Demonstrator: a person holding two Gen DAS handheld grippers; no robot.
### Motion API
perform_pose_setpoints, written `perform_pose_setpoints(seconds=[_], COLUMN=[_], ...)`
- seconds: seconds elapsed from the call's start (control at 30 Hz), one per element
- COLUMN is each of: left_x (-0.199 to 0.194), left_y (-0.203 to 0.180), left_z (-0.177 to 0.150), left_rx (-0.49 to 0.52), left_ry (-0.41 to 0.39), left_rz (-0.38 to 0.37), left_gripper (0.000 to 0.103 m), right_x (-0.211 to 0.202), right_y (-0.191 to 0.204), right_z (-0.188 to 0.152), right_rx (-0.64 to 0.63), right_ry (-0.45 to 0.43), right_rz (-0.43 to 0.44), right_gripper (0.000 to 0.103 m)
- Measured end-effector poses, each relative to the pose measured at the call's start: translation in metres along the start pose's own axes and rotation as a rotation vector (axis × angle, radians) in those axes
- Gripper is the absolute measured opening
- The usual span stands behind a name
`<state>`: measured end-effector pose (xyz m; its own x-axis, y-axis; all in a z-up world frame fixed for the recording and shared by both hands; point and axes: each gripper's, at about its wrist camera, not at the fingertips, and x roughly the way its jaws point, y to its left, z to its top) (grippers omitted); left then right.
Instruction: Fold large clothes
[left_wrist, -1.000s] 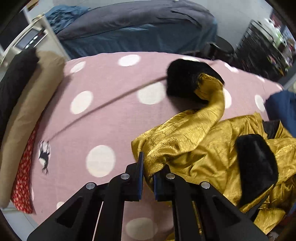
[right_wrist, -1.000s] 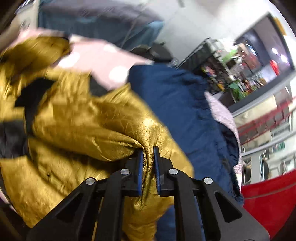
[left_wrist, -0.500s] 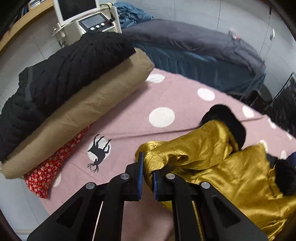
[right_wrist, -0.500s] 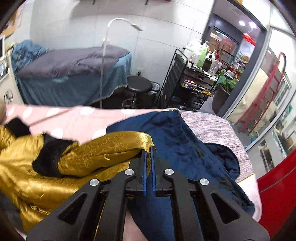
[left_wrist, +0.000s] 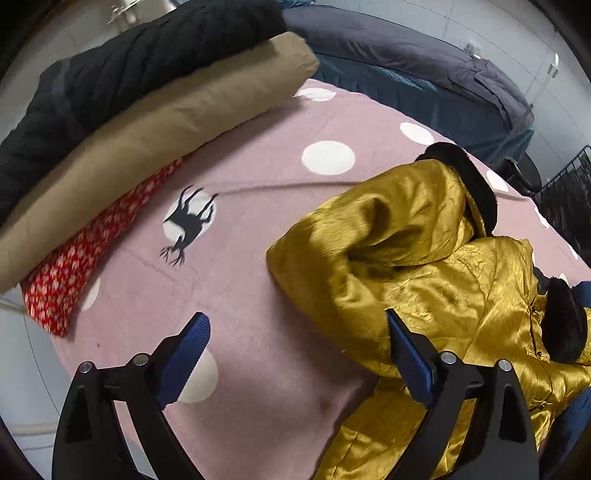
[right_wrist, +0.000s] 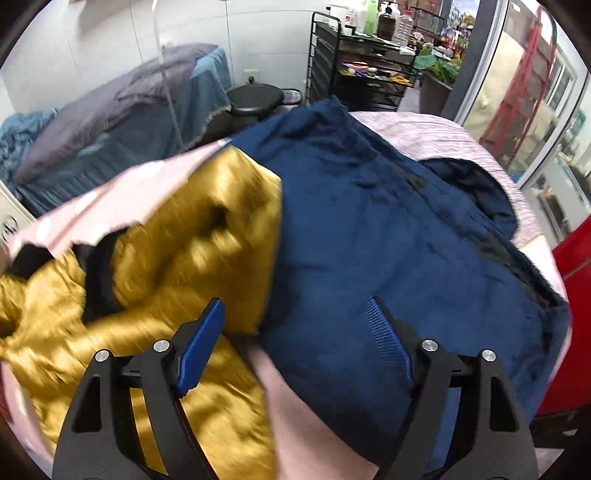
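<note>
Tools: two, both spread wide and holding nothing. Left tool (left_wrist: 295, 354) hovers beside one gold jacket (left_wrist: 424, 266) lying on the pink dotted bed (left_wrist: 258, 177). Right tool (right_wrist: 295, 336) hovers over its edge and one navy garment (right_wrist: 388, 229). Three folded items (left_wrist: 147, 110) are stacked at left.

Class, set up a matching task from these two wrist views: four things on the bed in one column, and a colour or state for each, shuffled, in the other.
Things
1. Gold jacket
2. Navy fleece garment
3. Folded tan garment
4. Left tool

Colour or state
A. open, gripping nothing
B. shiny, with black fur trim
C. stacked under a black knit
D. dark blue, beside the gold jacket

Pairs: 1-B, 2-D, 3-C, 4-A
</note>
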<state>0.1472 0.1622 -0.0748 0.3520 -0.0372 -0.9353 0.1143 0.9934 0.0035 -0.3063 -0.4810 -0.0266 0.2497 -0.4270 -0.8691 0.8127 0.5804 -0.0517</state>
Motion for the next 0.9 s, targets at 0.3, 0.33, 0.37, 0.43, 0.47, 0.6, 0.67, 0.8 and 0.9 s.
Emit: perform_pose_setpoints(seconds=[0.3, 0.33, 0.37, 0.43, 0.47, 0.6, 0.67, 0.8, 0.9], left_x=[-0.011, -0.01, -0.01, -0.006, -0.004, 0.009, 0.014, 0.024, 0.03], left_y=[0.003, 0.002, 0.0, -0.002, -0.002, 0.0, 0.002, 0.0, -0.01], left_z=[-0.029, -0.033, -0.038, -0.051, -0.06, -0.096, -0.115, -0.151, -0.178], left_rx=[0.017, 0.027, 0.038, 0.059, 0.069, 0.081, 0.08, 0.108, 0.149], left_ry=[0.027, 0.035, 0.044, 0.069, 0.086, 0.171, 0.213, 0.296, 0.366], left_rz=[-0.08, -0.087, -0.095, -0.11, -0.117, -0.163, -0.187, -0.217, -0.274], left_gripper=[0.093, 0.093, 0.093, 0.093, 0.093, 0.093, 0.093, 0.093, 0.09], right_x=[-0.002, 0.0, 0.001, 0.005, 0.009, 0.025, 0.037, 0.059, 0.071], right_y=[-0.028, -0.027, -0.026, -0.021, -0.015, 0.006, 0.014, 0.025, 0.031], right_z=[-0.032, -0.037, -0.043, -0.05, -0.059, -0.088, -0.106, -0.138, -0.158], right_rx=[0.128, 0.135, 0.138, 0.135, 0.115, 0.009, -0.037, -0.087, -0.089], right_ry=[0.094, 0.109, 0.119, 0.143, 0.174, 0.255, 0.314, 0.416, 0.489], right_rz=[0.166, 0.187, 0.208, 0.246, 0.268, 0.249, 0.244, 0.229, 0.258], right_gripper=[0.079, 0.079, 0.079, 0.079, 0.079, 0.079, 0.079, 0.079, 0.077])
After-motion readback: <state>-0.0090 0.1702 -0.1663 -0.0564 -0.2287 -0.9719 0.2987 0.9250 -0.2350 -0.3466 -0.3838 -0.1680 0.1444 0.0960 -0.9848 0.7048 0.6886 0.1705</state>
